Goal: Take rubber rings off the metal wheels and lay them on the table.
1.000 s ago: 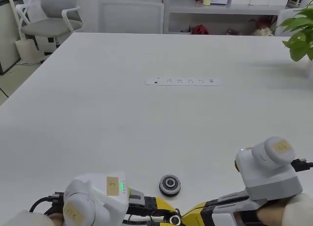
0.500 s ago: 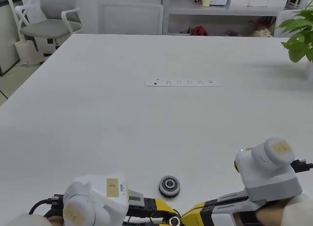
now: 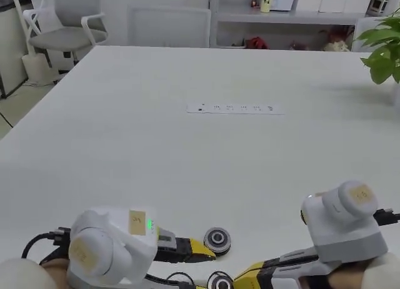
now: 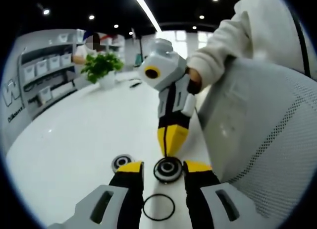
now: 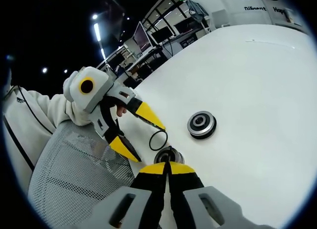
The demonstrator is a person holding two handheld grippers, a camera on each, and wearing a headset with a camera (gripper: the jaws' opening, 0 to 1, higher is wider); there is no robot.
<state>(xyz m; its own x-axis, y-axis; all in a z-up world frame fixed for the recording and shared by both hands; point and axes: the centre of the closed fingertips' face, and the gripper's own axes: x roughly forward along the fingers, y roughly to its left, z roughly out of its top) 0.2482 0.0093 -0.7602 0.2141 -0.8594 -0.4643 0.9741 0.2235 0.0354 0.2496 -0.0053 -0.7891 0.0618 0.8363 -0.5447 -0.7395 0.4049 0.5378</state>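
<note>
Two metal wheels lie near the table's front edge. The far wheel [image 3: 217,239] [image 5: 201,124] [image 4: 121,162] carries its black rubber ring. My right gripper [image 3: 234,280] [image 5: 167,165] is shut, and its tips touch the rim of the near wheel [image 3: 220,281] [image 5: 168,153] [image 4: 167,168]. My left gripper [image 3: 206,256] [image 4: 163,166] is open and points at that same wheel from the other side, jaws apart on either side of it. A loose black rubber ring [image 4: 143,207] [image 5: 150,139] lies flat on the table under the left jaws.
A white power strip [image 3: 234,107] lies mid-table. A potted plant [image 3: 382,45] stands at the far right, an office chair [image 3: 62,26] and shelves beyond the far edge. A grey mesh chair back [image 4: 267,140] is close behind the front edge.
My left gripper has drawn back to the left, away from the right gripper's tips. The head camera has tilted slightly; both wheels stay where they were.
</note>
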